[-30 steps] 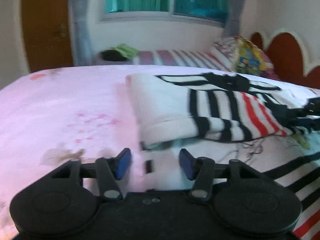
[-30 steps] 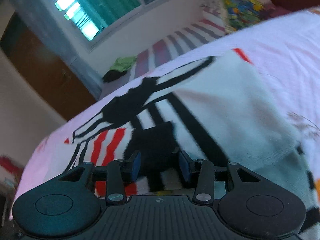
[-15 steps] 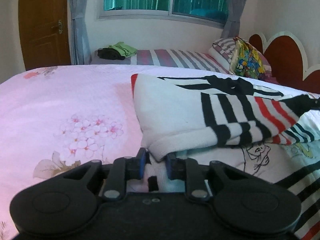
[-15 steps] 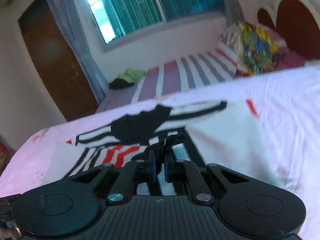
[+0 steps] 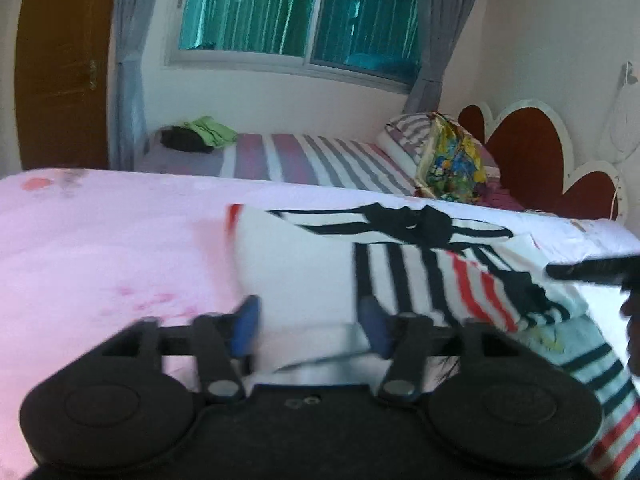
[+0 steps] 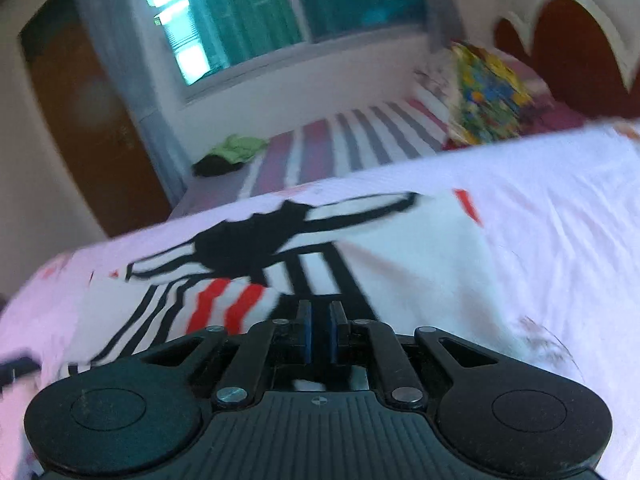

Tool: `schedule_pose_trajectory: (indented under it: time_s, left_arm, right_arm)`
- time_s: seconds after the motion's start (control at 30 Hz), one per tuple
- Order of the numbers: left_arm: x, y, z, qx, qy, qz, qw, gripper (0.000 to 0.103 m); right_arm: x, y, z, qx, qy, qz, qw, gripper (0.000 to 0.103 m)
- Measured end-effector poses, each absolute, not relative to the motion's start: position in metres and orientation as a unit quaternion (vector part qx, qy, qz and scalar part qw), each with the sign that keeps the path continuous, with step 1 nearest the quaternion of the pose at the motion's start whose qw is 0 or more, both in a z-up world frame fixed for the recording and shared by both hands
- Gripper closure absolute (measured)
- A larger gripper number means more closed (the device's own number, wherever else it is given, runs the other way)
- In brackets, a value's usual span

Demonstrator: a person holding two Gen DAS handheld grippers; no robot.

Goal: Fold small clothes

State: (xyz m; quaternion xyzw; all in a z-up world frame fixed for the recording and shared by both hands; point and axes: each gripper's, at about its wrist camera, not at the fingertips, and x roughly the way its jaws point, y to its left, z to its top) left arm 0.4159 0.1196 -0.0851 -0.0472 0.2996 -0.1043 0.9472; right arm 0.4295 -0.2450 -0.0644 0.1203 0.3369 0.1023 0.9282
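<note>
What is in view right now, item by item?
White knit garment with black and red stripes: one, partly folded, on the pink bed.
Pink floral bedsheet: one, covering the near bed.
Striped purple and white bed: one, under the window.
Green and black clothes pile: one, on the far bed's end.
Multicoloured pillow: one, by the headboard.
Red and white headboard: one, right wall.
Brown door: one, left.
Left gripper: black, blue pads, open.
Right gripper: black, nearly shut.
</note>
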Motion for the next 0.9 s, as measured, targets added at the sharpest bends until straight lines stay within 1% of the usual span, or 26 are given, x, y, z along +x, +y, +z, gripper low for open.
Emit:
schedule_pose_trajectory:
  time_s: [0.03,0.07,0.1,0.13,0.17,0.2,0.23,0.27,0.3,0.37,0.4,0.53,0.57,0.6,0.67,0.7,0.73,0.8,0.83,0.9]
  left_arm:
    - [0.426,0.112,-0.096,-0.047,0.317,-0.110,0.941,0.033]
    - [0.435,0.107,-0.111,-0.045,0.346,-0.114,0.930,0.035]
    - [0.438,0.098,-0.122,-0.019,0.351,-0.118,0.929,0.036]
    - [0.437,0.089,-0.121,0.015,0.349,-0.114,0.930,0.037]
    - [0.438,0.086,-0.114,0.022,0.345,-0.117,0.931,0.039]
    - [0.439,0.088,-0.106,0.011,0.328,-0.125,0.936,0.041]
    - [0.444,0.093,-0.096,-0.010,0.300,-0.127,0.945,0.039]
    - [0.453,0.096,-0.091,-0.020,0.291,-0.117,0.949,0.039]
    - [0.468,0.098,-0.088,-0.025,0.294,-0.109,0.949,0.039]
    - [0.499,0.104,-0.089,-0.038,0.298,-0.102,0.948,0.039]
    - [0.511,0.106,-0.091,-0.041,0.306,-0.098,0.946,0.041]
    - [0.560,0.109,-0.116,-0.025,0.347,-0.086,0.934,0.042]
    - [0.570,0.114,-0.125,-0.016,0.360,-0.076,0.929,0.040]
    - [0.574,0.116,-0.129,-0.011,0.359,-0.079,0.930,0.037]
    - [0.578,0.118,-0.123,-0.007,0.363,-0.077,0.929,0.038]
    - [0.576,0.117,-0.119,0.007,0.359,-0.071,0.931,0.039]
    - [0.567,0.118,-0.112,0.017,0.346,-0.058,0.936,0.045]
    - [0.551,0.114,-0.101,0.007,0.317,-0.064,0.946,0.042]
    - [0.547,0.107,-0.099,0.006,0.314,-0.074,0.947,0.043]
    - [0.541,0.089,-0.101,0.002,0.322,-0.103,0.941,0.041]
  right_arm:
    - [0.434,-0.235,-0.072,0.097,0.350,0.108,0.925,0.095]
    - [0.440,-0.227,-0.086,0.070,0.379,0.110,0.916,0.095]
    - [0.441,-0.225,-0.096,0.056,0.389,0.111,0.913,0.095]
    - [0.440,-0.224,-0.093,0.046,0.385,0.115,0.914,0.095]
    - [0.442,-0.224,-0.088,0.046,0.388,0.116,0.913,0.095]
    - [0.441,-0.225,-0.080,0.052,0.369,0.126,0.919,0.095]
    - [0.440,-0.225,-0.071,0.057,0.344,0.138,0.927,0.095]
    - [0.444,-0.222,-0.066,0.054,0.331,0.140,0.932,0.095]
    - [0.453,-0.217,-0.064,0.048,0.327,0.132,0.935,0.095]
    - [0.475,-0.213,-0.070,0.056,0.343,0.117,0.930,0.095]
    - [0.486,-0.211,-0.076,0.065,0.349,0.123,0.927,0.095]
    - [0.519,-0.191,-0.101,0.010,0.366,0.146,0.919,0.095]
    - [0.523,-0.194,-0.106,0.016,0.366,0.143,0.920,0.095]
    - [0.532,-0.202,-0.107,0.041,0.371,0.136,0.918,0.095]
    - [0.537,-0.217,-0.106,0.073,0.378,0.116,0.916,0.095]
    - [0.534,-0.218,-0.099,0.075,0.375,0.111,0.917,0.095]
    - [0.529,-0.216,-0.091,0.079,0.364,0.122,0.920,0.095]
    - [0.517,-0.205,-0.077,0.085,0.332,0.169,0.924,0.095]
    - [0.516,-0.196,-0.076,0.086,0.329,0.187,0.922,0.095]
    - [0.520,-0.177,-0.082,0.097,0.346,0.220,0.907,0.095]
